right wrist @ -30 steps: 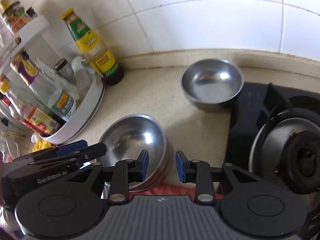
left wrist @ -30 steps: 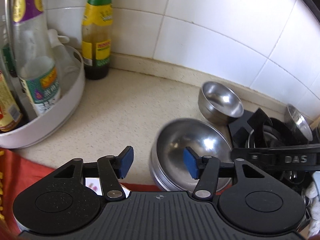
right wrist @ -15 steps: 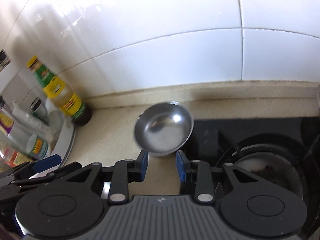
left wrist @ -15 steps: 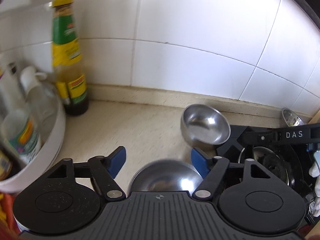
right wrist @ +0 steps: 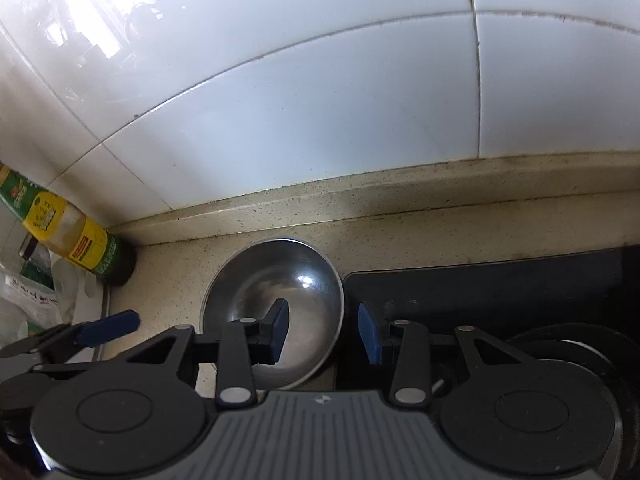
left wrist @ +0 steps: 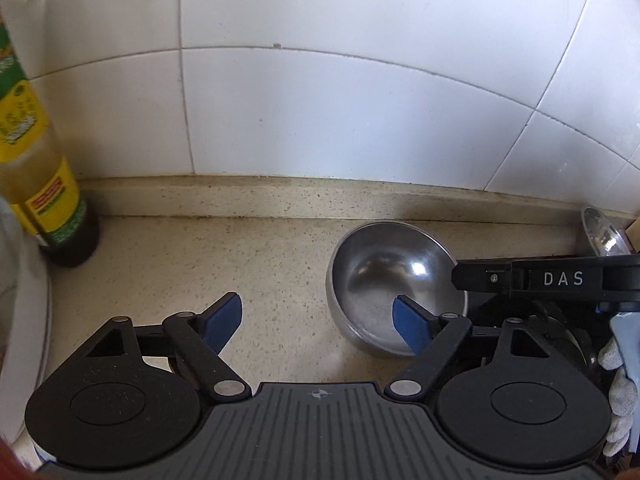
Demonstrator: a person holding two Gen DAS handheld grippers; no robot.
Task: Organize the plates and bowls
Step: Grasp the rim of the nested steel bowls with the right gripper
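A small steel bowl (left wrist: 380,272) stands upright on the speckled counter, close to the tiled wall and against the stove's edge. My left gripper (left wrist: 318,324) hangs over the bowl's left side. Its jaws are opening: one blue pad (left wrist: 412,328) is above the bowl's inside, the other is outside to the left, and neither presses on it. In the right wrist view, my right gripper (right wrist: 323,334) straddles the right rim of the same bowl (right wrist: 280,276). Its jaws are opening too, and the pads are off the metal.
A yellow-labelled sauce bottle (left wrist: 44,200) stands at the left beside a white round tray (left wrist: 24,320). The black stove top (right wrist: 480,292) with a burner (right wrist: 560,364) fills the right. Another steel dish (left wrist: 600,232) leans at the far right. A gloved hand (left wrist: 620,400) holds the right gripper.
Both grippers moved away from the large steel bowl at the front, now out of view, towards the wall and the small bowl. Both pairs of jaws stand wider than before.
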